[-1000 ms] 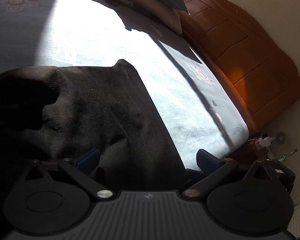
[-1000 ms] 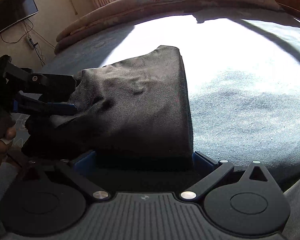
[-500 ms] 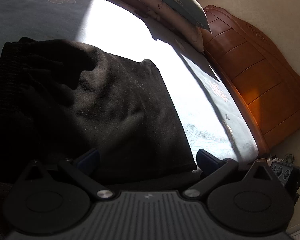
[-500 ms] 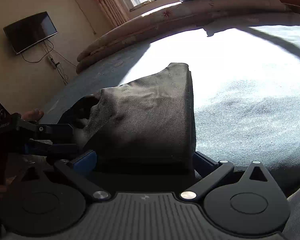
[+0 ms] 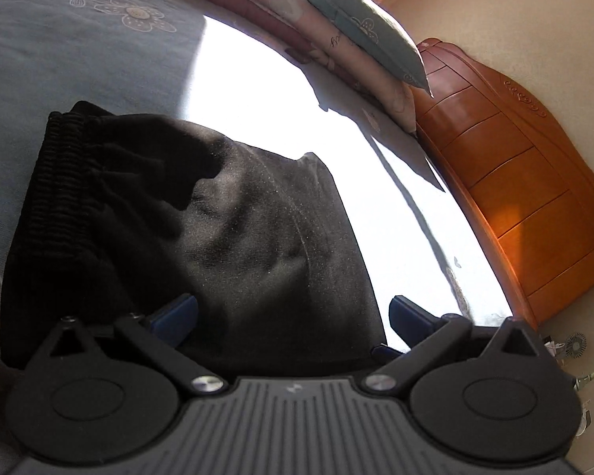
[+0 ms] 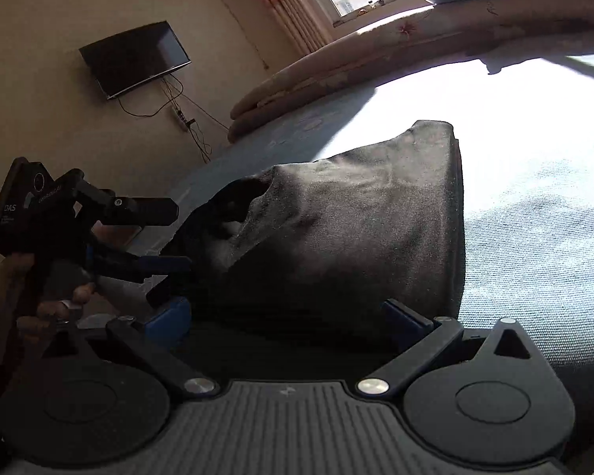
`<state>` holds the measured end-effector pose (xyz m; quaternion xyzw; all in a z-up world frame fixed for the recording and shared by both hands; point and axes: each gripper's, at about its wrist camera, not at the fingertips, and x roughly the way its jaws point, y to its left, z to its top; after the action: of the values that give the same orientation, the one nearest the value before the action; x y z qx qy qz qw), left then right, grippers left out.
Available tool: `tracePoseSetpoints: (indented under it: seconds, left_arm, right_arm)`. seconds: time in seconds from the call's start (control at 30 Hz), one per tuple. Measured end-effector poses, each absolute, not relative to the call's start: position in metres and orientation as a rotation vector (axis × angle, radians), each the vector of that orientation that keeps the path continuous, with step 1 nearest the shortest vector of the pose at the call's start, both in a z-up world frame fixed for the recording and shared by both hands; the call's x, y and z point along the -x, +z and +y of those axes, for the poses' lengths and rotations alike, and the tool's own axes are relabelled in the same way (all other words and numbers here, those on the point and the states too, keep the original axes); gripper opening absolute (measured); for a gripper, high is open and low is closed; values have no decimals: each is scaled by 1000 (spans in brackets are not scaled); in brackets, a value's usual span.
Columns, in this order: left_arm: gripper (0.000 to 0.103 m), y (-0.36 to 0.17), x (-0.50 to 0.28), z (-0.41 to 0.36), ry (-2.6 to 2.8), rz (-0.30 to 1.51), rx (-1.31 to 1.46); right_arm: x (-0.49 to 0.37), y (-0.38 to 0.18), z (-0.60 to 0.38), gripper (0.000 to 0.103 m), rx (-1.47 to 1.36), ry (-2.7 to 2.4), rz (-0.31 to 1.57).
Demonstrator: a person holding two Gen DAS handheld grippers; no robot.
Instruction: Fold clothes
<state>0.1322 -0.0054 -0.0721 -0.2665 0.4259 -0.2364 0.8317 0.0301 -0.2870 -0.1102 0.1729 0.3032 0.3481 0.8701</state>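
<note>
One folded black fabric garment (image 5: 257, 245) with ribbed elastic waistband (image 5: 55, 198) lies on the blue-grey floral bed sheet (image 5: 99, 51), rumpled on top, straight folded edge at right. Open sunlit sheet beyond it; stacked pillows (image 5: 360, 35) and orange wooden headboard (image 5: 514, 182) far side. Left gripper (image 5: 293, 316) fingers spread wide, empty, just above garment's near edge. Right gripper (image 6: 285, 316) same, fingers apart, garment just ahead between them.
</note>
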Motion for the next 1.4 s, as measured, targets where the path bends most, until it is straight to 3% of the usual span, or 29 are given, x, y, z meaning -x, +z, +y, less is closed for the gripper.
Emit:
tracePoseSetpoints:
  seconds: [0.3, 0.5, 0.77, 0.97, 1.4]
  left_arm:
    - [102, -47, -206, -44, -568, 894, 583]
    - [101, -97, -221, -22, -396, 977, 673]
    - [101, -55, -241, -28, -447, 926, 669]
    - [101, -91, -282, -27, -306, 1004, 693]
    - [101, -76, -236, -57, -481, 1045, 638]
  right_arm:
    - [-26, -114, -289, 103, -358, 732, 603]
    - [-20, -112, -282, 103, -277, 723, 586]
    - [-24, -113, -283, 103, -294, 719, 588]
    - [-23, -114, -282, 103, -280, 721, 584]
    - [-24, -113, -283, 103, -282, 720, 583]
